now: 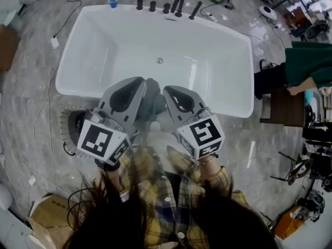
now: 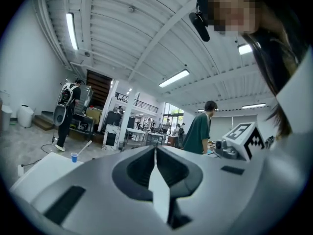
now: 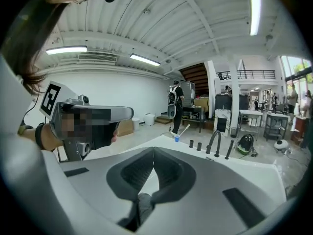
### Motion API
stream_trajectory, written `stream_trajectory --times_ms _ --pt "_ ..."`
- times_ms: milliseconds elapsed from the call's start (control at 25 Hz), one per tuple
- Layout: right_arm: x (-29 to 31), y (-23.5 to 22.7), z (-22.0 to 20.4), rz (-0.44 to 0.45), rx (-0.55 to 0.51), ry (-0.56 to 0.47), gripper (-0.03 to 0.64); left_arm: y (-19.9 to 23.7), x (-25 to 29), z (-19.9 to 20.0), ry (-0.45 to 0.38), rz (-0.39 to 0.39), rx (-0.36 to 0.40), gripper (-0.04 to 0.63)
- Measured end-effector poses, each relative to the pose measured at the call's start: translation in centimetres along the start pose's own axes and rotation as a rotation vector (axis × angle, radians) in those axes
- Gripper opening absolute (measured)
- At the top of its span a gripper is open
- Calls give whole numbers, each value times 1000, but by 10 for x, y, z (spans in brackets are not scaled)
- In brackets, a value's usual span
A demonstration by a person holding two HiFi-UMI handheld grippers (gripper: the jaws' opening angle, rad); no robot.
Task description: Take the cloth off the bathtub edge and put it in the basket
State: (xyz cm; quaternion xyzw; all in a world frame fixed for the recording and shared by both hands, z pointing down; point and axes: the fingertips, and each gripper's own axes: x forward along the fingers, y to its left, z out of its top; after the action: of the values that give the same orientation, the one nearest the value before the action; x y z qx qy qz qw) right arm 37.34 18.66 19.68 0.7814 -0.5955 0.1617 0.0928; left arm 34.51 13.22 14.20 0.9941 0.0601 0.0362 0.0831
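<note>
A grey cloth (image 1: 153, 101) lies over the near edge of the white bathtub (image 1: 104, 45), right in front of me. My left gripper (image 1: 141, 82) and right gripper (image 1: 167, 91) hover side by side over it, both with jaws shut and nothing clamped that I can see. In the left gripper view the left gripper (image 2: 155, 149) has its tips together. The right gripper (image 3: 154, 149) is also closed, and a bit of the cloth (image 3: 142, 207) shows below it. The wire basket (image 1: 70, 123) stands on the floor at the left, half hidden behind the left gripper.
Black taps and a spout (image 1: 178, 3) line the tub's far rim, with a blue cup (image 1: 112, 2) beside them. A person in green (image 1: 306, 66) stands at a desk on the right. Cables (image 1: 52, 154) and a cardboard box (image 1: 49, 217) lie on the floor at the left.
</note>
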Motion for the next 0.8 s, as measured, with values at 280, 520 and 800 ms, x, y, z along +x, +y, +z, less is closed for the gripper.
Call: stream_trajectory --times_ms 280,520,800 --pt "27 -23 -1 114 -26 20 15 25 16 -7 12 142 -11 25" --pt "54 -23 -6 153 -19 48 15 47 12 -17 41 193 -28 25" --pt "70 -14 -9 175 -4 60 17 60 2 -27 73 203 -52 25"
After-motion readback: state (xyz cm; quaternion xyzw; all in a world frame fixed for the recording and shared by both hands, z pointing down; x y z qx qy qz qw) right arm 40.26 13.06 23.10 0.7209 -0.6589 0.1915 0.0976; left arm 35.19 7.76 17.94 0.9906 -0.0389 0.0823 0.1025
